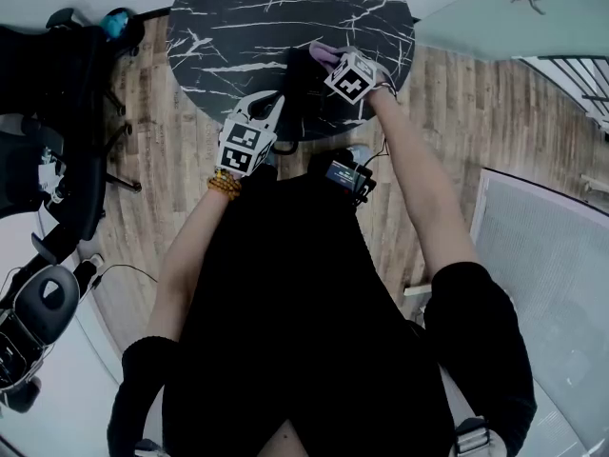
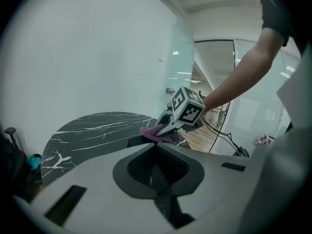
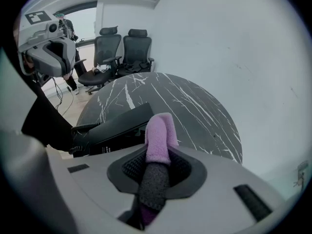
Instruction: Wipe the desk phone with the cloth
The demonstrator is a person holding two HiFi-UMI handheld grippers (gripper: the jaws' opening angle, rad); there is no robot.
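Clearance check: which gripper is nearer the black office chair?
Left. The left gripper is at the table edge, chair side; the right gripper, holding the cloth, is farther, over the desk phone.

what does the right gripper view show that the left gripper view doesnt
Only the right gripper view: the phone's coiled cord and the left gripper seen from outside.
Only the left gripper view: the right gripper from outside with its marker cube, the person's forearm, and the left fingers shut on nothing.
Both: the marble table, the desk phone, and the purple cloth clamped in the right gripper.
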